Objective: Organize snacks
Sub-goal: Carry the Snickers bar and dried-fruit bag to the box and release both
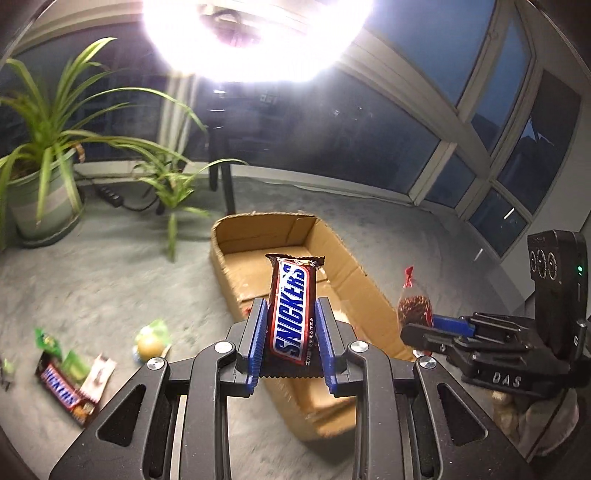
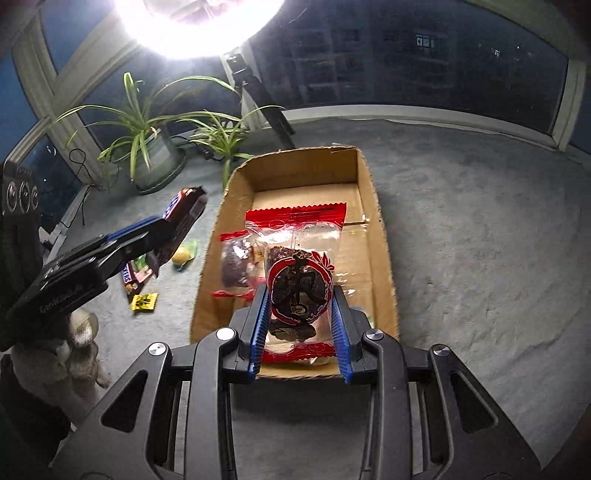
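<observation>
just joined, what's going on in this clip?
A person is sorting snacks into an open brown cardboard box on grey carpet. The left tool is clamped on a brown Snickers bar; the right tool is clamped on a clear red-edged packet of dark snack, held above the box. One similar red-edged packet already lies inside. Another Snickers bar and several small wrapped snacks remain on the carpet left of the box.

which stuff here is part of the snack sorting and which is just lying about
Part of the job:
- Snickers bar held in the left hand-held gripper
- red-edged snack packet held in the right hand-held gripper
- cardboard box
- second packet in the box
- loose snacks on the carpet

Just lying about:
- potted plant
- lamp
- power strip
</observation>
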`<action>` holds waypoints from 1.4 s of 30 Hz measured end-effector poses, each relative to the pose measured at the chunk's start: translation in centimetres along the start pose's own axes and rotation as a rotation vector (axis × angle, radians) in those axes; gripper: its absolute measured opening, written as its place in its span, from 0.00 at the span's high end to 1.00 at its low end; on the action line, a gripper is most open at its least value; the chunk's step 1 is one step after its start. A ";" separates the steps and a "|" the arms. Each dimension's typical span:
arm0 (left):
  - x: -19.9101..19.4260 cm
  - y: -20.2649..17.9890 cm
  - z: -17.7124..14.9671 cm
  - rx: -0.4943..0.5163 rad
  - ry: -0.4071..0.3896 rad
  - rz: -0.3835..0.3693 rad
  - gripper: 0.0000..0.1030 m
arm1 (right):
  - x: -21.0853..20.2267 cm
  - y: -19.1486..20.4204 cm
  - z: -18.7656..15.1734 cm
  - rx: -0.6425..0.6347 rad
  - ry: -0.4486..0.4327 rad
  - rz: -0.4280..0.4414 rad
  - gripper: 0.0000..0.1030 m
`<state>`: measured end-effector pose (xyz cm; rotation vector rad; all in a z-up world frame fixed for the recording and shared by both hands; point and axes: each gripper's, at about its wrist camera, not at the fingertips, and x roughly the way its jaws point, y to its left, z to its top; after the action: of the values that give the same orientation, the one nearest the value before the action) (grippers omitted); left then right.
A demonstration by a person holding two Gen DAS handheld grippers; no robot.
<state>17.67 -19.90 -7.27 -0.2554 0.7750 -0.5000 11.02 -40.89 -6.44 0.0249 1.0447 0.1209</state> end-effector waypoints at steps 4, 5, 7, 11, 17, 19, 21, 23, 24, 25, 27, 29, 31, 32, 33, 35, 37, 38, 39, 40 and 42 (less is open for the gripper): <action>1.9 -0.7 0.9 0.018 0.013 0.021 0.76 | 0.8 -0.8 0.4 -0.011 0.011 -0.007 0.68; 2.5 -0.8 1.2 0.026 0.018 0.029 0.76 | 1.1 -1.0 0.5 -0.011 0.015 -0.006 0.68; 3.3 -1.1 1.5 0.035 0.027 0.040 0.76 | 1.7 -1.3 0.6 -0.008 0.026 -0.003 0.68; 4.7 -0.8 2.1 0.019 0.048 0.043 0.76 | 2.7 -1.5 0.8 -0.016 0.043 -0.007 0.68; 6.0 -0.5 2.5 0.009 0.072 0.057 0.75 | 3.4 -1.4 0.8 -0.026 0.051 -0.005 0.64; 6.2 -0.4 2.6 0.011 0.078 0.060 0.75 | 3.3 -1.2 0.9 -0.030 0.041 -0.004 0.51; 5.9 -0.4 2.7 0.013 0.071 0.064 0.75 | 3.0 -1.0 0.9 -0.029 0.025 0.001 0.35; 5.5 -0.3 2.7 0.014 0.066 0.056 0.75 | 2.7 -0.8 1.0 -0.026 0.020 0.008 0.34; 5.3 -0.3 2.8 0.017 0.063 0.057 0.75 | 2.6 -0.6 1.0 -0.026 0.018 0.008 0.34; 5.1 -0.2 2.8 0.017 0.061 0.056 0.75 | 2.5 -0.4 1.0 -0.026 0.016 0.007 0.34; 4.5 0.0 2.7 0.016 0.056 0.048 0.75 | 2.2 0.0 1.0 -0.026 0.008 0.008 0.34; 3.9 0.1 2.7 0.022 0.049 0.051 0.75 | 1.8 0.6 0.9 -0.025 -0.003 0.007 0.34; 3.1 0.3 2.5 0.025 0.040 0.053 0.75 | 1.3 1.2 0.8 -0.025 -0.018 0.005 0.34; 2.7 0.5 2.4 0.026 0.037 0.053 0.75 | 1.0 1.6 0.7 -0.026 -0.029 0.011 0.34; 2.2 0.7 2.3 0.026 0.033 0.057 0.75 | 0.8 1.8 0.6 -0.028 -0.041 0.019 0.34; 1.3 1.2 2.1 0.021 0.024 0.059 0.75 | 0.2 2.7 0.4 -0.038 -0.065 0.027 0.34; 0.1 2.0 1.8 0.013 0.015 0.058 0.75 | -0.2 3.6 0.2 -0.050 -0.078 0.023 0.33; -0.4 2.4 1.7 0.010 0.011 0.062 0.75 | -0.3 4.2 0.0 -0.056 -0.080 0.019 0.28; -1.0 2.8 1.6 0.007 0.006 0.066 0.75 | -0.5 4.8 -0.1 -0.064 -0.086 0.017 0.23; -1.6 3.2 1.4 0.008 0.002 0.070 0.75 | -0.7 5.5 -0.3 -0.074 -0.094 0.013 0.22; -2.9 4.1 1.0 0.010 -0.005 0.086 0.75 | -0.8 6.9 -0.6 -0.095 -0.096 0.017 0.22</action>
<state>17.98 -14.84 -6.49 -0.2130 0.7757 -0.4215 9.51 -34.19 -5.48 -0.0462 0.9418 0.1833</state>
